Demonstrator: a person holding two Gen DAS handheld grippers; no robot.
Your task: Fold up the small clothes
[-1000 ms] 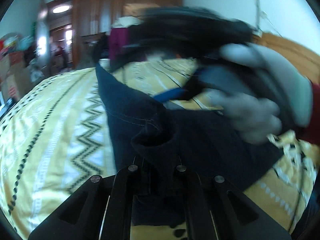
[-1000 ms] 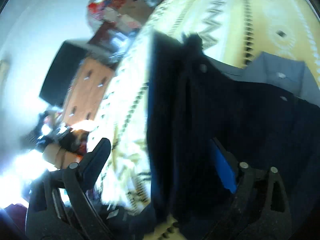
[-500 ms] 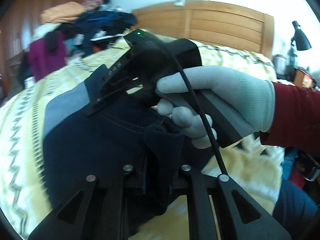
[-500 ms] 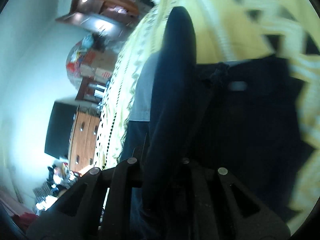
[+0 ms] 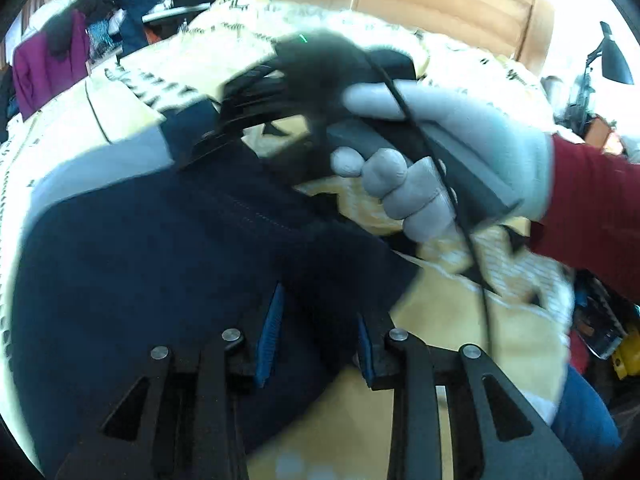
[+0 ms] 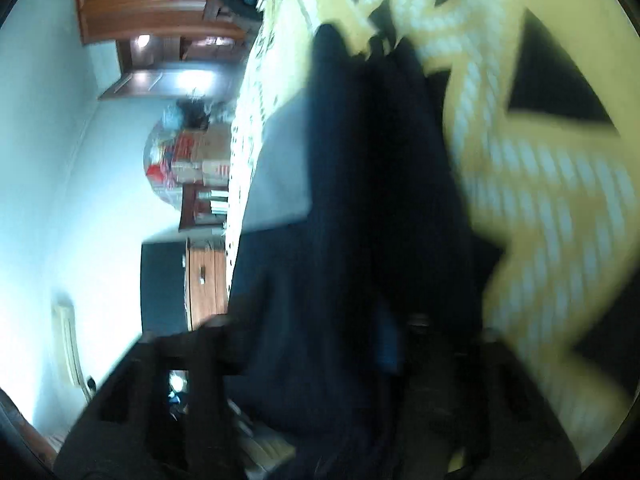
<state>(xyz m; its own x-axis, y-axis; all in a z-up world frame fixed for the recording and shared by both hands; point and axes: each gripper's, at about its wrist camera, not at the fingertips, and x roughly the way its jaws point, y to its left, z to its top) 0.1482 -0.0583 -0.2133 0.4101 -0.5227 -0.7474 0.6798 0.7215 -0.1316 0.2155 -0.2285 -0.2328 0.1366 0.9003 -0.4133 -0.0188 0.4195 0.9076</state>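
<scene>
My left gripper [image 5: 316, 336] has its blue-padded fingers spread apart, with a fold of the dark navy garment [image 5: 132, 264] lying loose between them, so on that side I read the cloth as released rather than pinched. The garment sits spread over the yellow patterned bedspread [image 5: 460, 320], its near corner just short of the bed's near edge, a paler grey panel [image 5: 92, 164] showing on its far side. In the left wrist view the right gripper [image 5: 224, 128] hovers at the garment's far edge, held by a gloved hand [image 5: 452, 148] in a red sleeve; the right wrist view is heavily smeared, dark cloth filling the space between its fingers (I cannot tell whether those are clamped or slack). The fabric looks soft and limp, light enough to lift with one pinch, thick enough at the stitched seam [image 5: 248, 212] to bunch. I judge it will sag and slide out of a shallow grip, so I would take it at a corner or along that seam, both layers together, well inside the pads.
</scene>
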